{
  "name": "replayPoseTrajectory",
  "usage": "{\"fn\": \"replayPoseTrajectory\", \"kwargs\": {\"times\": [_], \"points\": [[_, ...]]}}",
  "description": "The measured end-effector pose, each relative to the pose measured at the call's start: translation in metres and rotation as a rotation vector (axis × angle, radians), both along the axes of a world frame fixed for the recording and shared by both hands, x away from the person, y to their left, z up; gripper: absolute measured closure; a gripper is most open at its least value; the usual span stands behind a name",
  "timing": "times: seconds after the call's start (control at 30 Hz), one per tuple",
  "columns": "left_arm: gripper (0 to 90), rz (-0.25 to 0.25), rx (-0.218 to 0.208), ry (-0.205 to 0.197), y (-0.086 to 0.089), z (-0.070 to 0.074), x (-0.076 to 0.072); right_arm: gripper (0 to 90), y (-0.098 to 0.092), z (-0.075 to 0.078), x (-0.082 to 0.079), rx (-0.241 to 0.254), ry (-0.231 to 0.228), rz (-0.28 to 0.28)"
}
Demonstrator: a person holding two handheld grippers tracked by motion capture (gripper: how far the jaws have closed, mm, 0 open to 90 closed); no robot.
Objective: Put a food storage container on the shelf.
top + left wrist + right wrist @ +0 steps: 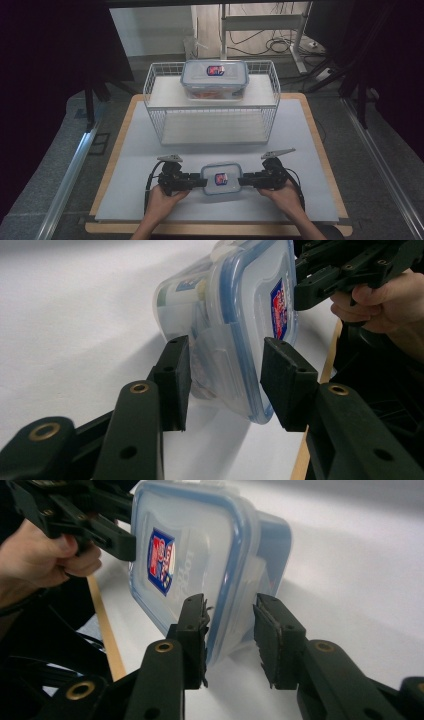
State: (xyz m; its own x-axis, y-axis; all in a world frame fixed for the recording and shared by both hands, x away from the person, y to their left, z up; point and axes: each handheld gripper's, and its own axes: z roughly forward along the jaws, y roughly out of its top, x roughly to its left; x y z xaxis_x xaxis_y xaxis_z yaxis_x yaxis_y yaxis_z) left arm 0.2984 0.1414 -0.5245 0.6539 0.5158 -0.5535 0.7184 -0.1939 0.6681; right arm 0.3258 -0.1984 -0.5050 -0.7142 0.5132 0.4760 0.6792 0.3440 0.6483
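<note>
I have the box (221,179) by its end flaps: left gripper (225,375) and right gripper (230,630) half-closed astride them, contact unclear. Light, rigid, slick plastic.

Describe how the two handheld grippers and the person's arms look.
Both the left gripper and the right gripper are black, jointed linkages with brass-coloured pivot bushings and flat rectangular black pads. Each carries a grey three-cornered plate on top and trails a black cable. The forearms are bare, with no sleeves in sight.
</note>
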Motion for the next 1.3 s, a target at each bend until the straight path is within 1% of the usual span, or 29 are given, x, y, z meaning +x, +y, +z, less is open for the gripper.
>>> {"fn": "replayPoseTrajectory", "kwargs": {"times": [0.03,0.13,0.17,0.2,0.3,0.37,0.4,0.43,0.47,0.5,0.53,0.57,0.63,0.67,0.7,0.73,0.8,0.87,0.93,1.0,1.1,1.13,1.2,1.3], "points": [[56.0,-0.001,-0.008,0.002,0.001,-0.001,0.000,65.2,0.000,0.000,0.000,0.000,-0.004,0.001],[56.1,-0.002,-0.009,-0.004,0.001,-0.001,0.000,61.2,0.000,-0.001,0.004,0.013,-0.010,0.013],[56.1,-0.002,-0.009,-0.004,0.001,-0.001,0.000,61.2,0.000,-0.001,0.004,0.013,-0.010,0.013],[56.1,-0.004,-0.010,-0.006,0.001,-0.002,0.000,56.8,0.002,-0.002,0.007,0.013,-0.012,0.020],[56.1,-0.004,-0.014,-0.003,0.001,-0.002,0.001,55.2,0.003,-0.003,0.009,0.026,-0.015,0.020],[56.1,-0.002,-0.020,0.001,0.002,-0.003,0.001,56.9,0.000,-0.005,0.012,0.052,0.003,0.018],[56.1,0.000,-0.022,0.005,0.002,-0.003,0.001,58.4,-0.001,-0.006,0.012,0.071,0.021,0.013],[56.1,0.000,-0.023,0.006,0.002,-0.003,0.002,58.4,-0.001,-0.006,0.012,0.071,0.021,0.013],[55.9,0.008,-0.021,0.003,0.002,-0.003,0.002,62.7,-0.004,-0.007,0.014,0.095,0.046,0.001],[55.8,0.008,-0.021,0.003,0.002,-0.003,0.002,62.7,-0.004,-0.007,0.014,0.095,0.046,0.001],[55.8,0.009,-0.021,0.006,0.002,-0.003,0.002,62.9,-0.004,-0.009,0.015,0.112,0.061,-0.007],[55.9,0.011,-0.025,0.010,0.002,-0.003,0.003,62.8,-0.004,-0.009,0.015,0.116,0.064,-0.009],[55.8,0.012,-0.029,0.013,0.002,-0.004,0.003,61.1,-0.004,-0.009,0.017,0.112,0.066,0.001],[55.9,0.012,-0.030,0.013,0.003,-0.004,0.003,58.2,-0.004,-0.010,0.018,0.109,0.064,0.005],[55.8,0.012,-0.030,0.013,0.003,-0.004,0.003,58.2,-0.004,-0.010,0.018,0.109,0.064,0.005],[55.8,0.015,-0.030,0.014,0.003,-0.004,0.003,55.2,-0.001,-0.011,0.020,0.097,0.056,0.016],[55.8,0.017,-0.035,0.018,0.003,-0.004,0.004,55.0,-0.001,-0.010,0.021,0.094,0.051,0.022],[56.1,0.009,-0.035,0.013,0.003,-0.004,0.004,53.1,-0.001,-0.011,0.022,0.096,0.049,0.026],[56.1,0.005,-0.032,0.007,0.003,-0.004,0.004,49.1,-0.002,-0.013,0.025,0.103,0.067,0.031],[56.1,0.002,-0.032,0.006,0.004,-0.004,0.004,48.9,-0.002,-0.015,0.027,0.113,0.082,0.037],[56.3,0.000,-0.037,0.008,0.004,-0.005,0.004,50.2,-0.003,-0.015,0.028,0.117,0.080,0.045],[56.3,0.003,-0.041,0.013,0.004,-0.005,0.004,54.5,-0.003,-0.015,0.028,0.127,0.086,0.055],[56.3,0.005,-0.042,0.013,0.004,-0.005,0.004,55.0,-0.002,-0.014,0.028,0.119,0.092,0.055],[56.5,0.011,-0.044,0.014,0.004,-0.005,0.004,56.0,-0.002,-0.013,0.026,0.125,0.101,0.050]]}}
